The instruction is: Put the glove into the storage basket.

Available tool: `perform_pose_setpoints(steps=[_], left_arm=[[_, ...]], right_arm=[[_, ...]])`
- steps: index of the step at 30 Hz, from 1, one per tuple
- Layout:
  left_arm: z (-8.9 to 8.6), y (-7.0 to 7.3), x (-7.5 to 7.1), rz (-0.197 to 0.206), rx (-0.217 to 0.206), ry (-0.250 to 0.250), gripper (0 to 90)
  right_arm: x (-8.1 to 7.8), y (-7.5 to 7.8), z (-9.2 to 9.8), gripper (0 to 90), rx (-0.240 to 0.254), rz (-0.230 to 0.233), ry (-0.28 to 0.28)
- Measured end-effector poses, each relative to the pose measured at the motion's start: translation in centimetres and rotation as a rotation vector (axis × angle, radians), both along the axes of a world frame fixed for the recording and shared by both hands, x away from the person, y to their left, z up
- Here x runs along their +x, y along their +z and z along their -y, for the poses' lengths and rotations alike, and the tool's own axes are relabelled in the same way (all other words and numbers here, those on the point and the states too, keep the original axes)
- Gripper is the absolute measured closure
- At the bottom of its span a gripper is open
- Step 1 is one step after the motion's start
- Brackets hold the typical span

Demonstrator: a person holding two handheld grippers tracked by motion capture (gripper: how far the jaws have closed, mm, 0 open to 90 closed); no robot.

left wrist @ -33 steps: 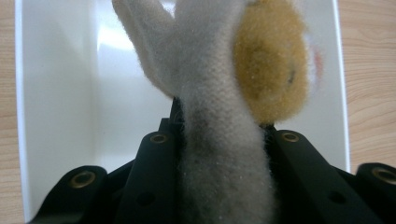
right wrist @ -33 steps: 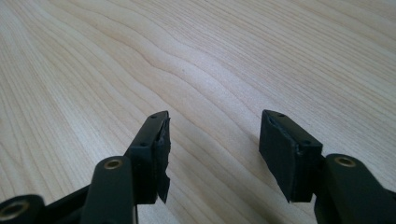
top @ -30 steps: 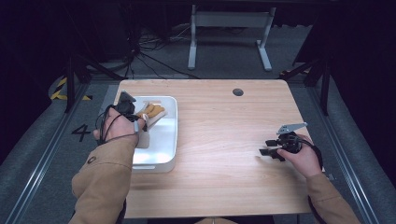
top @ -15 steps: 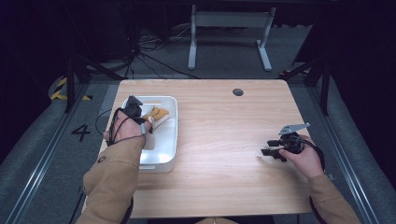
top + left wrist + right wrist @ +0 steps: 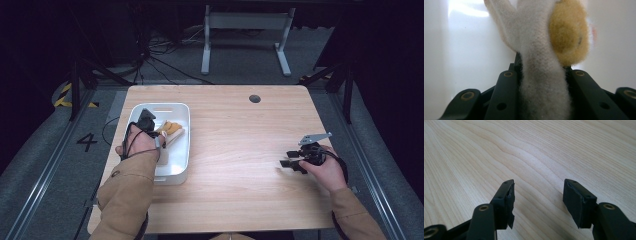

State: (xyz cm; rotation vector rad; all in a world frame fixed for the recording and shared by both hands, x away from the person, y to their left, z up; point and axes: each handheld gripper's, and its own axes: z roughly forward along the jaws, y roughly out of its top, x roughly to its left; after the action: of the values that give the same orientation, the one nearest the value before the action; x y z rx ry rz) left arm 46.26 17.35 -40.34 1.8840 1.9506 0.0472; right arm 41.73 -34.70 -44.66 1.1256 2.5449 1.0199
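Observation:
A cream and orange-yellow plush toy [image 5: 544,50] stands between the black jaws of my left gripper [image 5: 543,71], which press on its pale fuzzy body. In the high view that left gripper [image 5: 150,127] sits low inside a white tray [image 5: 181,150] at the table's left, with the plush toy [image 5: 170,129] poking out toward the tray's right wall. My right gripper [image 5: 289,163] rests low over the wooden table [image 5: 240,140] at the right. Its jaws stand wide apart in the right gripper view [image 5: 537,195], with bare wood between them.
A round dark cable hole [image 5: 255,98] lies near the table's far edge. Beyond the table stand a grey metal frame [image 5: 245,30] and loose cables on the floor. The white tray's inner wall [image 5: 469,45] rises close behind the toy.
My left hand has sunk with the plush toy, from above the tray's far end down into the tray and slightly nearer. The right gripper has stayed where it was.

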Motion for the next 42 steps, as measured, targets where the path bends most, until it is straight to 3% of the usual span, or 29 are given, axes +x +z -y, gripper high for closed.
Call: perform_pose_setpoints(steps=[18,21,23,27,33,36,42], left_arm=[[0.3,-1.3,0.1,-0.046,0.008,-0.01,69.0],[0.3,-1.5,0.2,-0.025,0.001,0.002,59.3],[0.3,-1.5,0.2,0.017,0.003,0.0,47.9],[0.7,-1.1,0.0,0.034,0.018,-0.021,35.4],[1.1,-1.2,-0.1,0.034,0.052,-0.042,28.5],[1.1,-1.5,0.0,0.011,0.054,-0.04,28.6],[0.9,-1.1,0.0,0.031,0.057,-0.045,27.2]], right_arm=[[0.0,-0.1,0.0,42.8,0.0,-0.003,-0.005],[0.0,-0.1,0.0,42.7,-0.001,-0.004,-0.006],[0.0,-0.1,0.0,42.5,0.0,-0.002,-0.005],[0.0,-0.1,0.0,41.8,0.001,-0.002,-0.005],[0.0,-0.1,-0.1,40.7,0.001,-0.001,-0.003],[0.0,-0.1,0.0,40.6,0.005,0.004,-0.003],[0.0,-0.1,0.1,40.4,0.007,0.008,-0.002]])
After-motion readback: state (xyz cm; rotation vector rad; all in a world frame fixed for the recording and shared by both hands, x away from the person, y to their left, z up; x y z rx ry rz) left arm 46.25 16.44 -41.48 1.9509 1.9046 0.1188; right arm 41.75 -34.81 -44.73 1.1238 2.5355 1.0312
